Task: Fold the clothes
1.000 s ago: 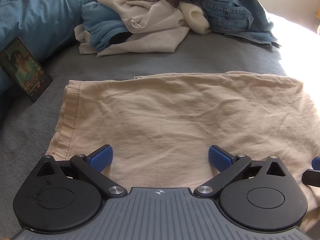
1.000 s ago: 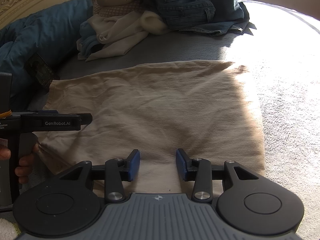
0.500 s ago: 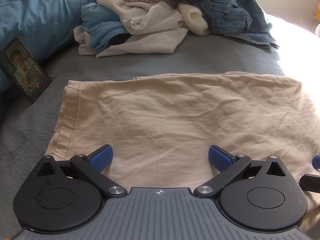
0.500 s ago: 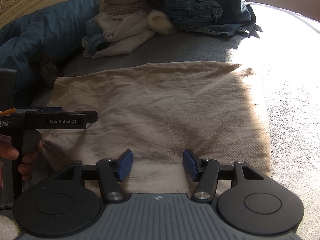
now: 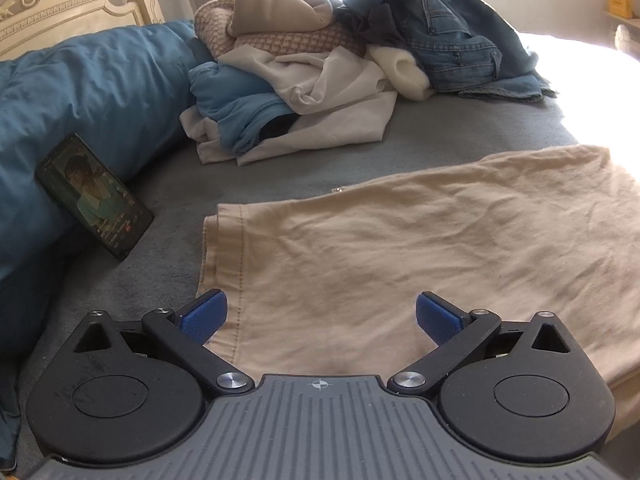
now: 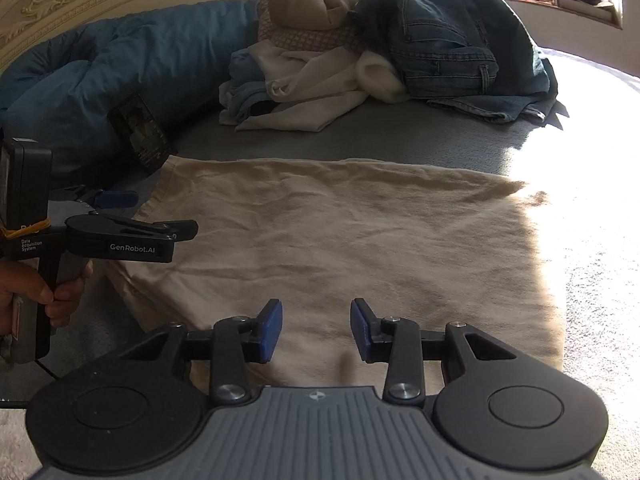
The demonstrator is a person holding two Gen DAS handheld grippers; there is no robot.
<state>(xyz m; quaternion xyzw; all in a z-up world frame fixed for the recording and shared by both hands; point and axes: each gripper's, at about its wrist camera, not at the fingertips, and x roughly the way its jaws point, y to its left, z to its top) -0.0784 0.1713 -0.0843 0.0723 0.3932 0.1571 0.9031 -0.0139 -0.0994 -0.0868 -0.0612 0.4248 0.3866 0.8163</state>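
Note:
A beige cloth (image 5: 420, 248) lies spread flat on the grey bed; it also shows in the right wrist view (image 6: 340, 240). My left gripper (image 5: 320, 316) is wide open and empty over the cloth's near left part, close to its hemmed left edge (image 5: 224, 248). It also shows from the side in the right wrist view (image 6: 132, 216). My right gripper (image 6: 316, 330) is open and empty over the cloth's near edge, right of the left gripper.
A pile of unfolded clothes (image 5: 320, 92) with blue jeans (image 5: 452, 36) lies at the back of the bed. A blue duvet (image 5: 80, 92) lies at the left, a phone (image 5: 94, 196) leaning on it. Bright sunlight falls on the bed's right side (image 6: 592, 200).
My left gripper has moved left toward the cloth's hemmed edge. My right gripper's jaws have opened wider. The cloth has not moved.

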